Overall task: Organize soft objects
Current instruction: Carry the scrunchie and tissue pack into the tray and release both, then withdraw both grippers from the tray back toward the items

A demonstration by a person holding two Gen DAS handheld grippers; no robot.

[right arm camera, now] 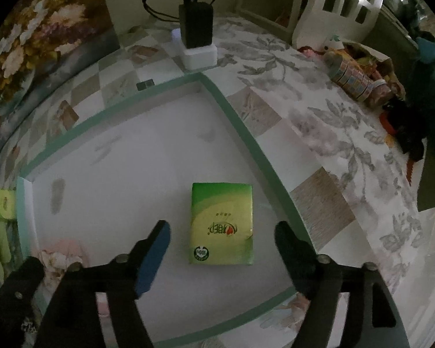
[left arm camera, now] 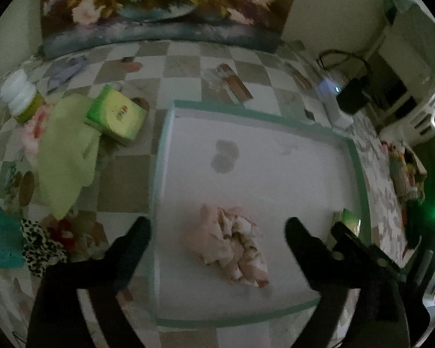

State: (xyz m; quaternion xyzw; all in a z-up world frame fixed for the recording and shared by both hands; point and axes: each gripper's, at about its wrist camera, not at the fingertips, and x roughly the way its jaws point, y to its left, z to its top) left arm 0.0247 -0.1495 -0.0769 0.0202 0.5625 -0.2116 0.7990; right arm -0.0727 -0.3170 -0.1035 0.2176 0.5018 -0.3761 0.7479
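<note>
Over a white tray (left arm camera: 275, 174) with a green rim, on a checked tablecloth (left arm camera: 124, 179): left gripper (left arm camera: 217, 227) spread wide, nothing between its black fingers, poised above a crumpled pink floral cloth (left arm camera: 229, 252) lying loose on the tray floor near the front edge. Off the tray to the left, on the tablecloth, a light green cloth (left arm camera: 69, 156) in a heap, a green and yellow tissue pack (left arm camera: 117, 116) resting just beside and partly on its upper edge, and a white-capped bottle (left arm camera: 20, 95) on its side farther left. At the lower left, a leopard-print cloth (left arm camera: 40, 246) touching a teal item (left arm camera: 1, 237). Against the wall behind, a large flower painting (left arm camera: 165, 5). From the right wrist view: right gripper (right arm camera: 221, 232) also spread wide and empty, one finger showing a blue pad (right arm camera: 153, 258), hanging over a second green tissue pack (right arm camera: 221, 223) that lies flat inside the tray (right arm camera: 101, 150) close to its right rim, free of both fingers. Same pink cloth (right arm camera: 58, 256) visible at the lower left, inside the tray. Beyond the far corner, a black charger (right arm camera: 195, 24) plugged into a white block (right arm camera: 198, 55), cables looping behind. Along the right side of the table, a stack of patterned tape rolls (right arm camera: 353, 78) among dim clutter too dark to identify.
</note>
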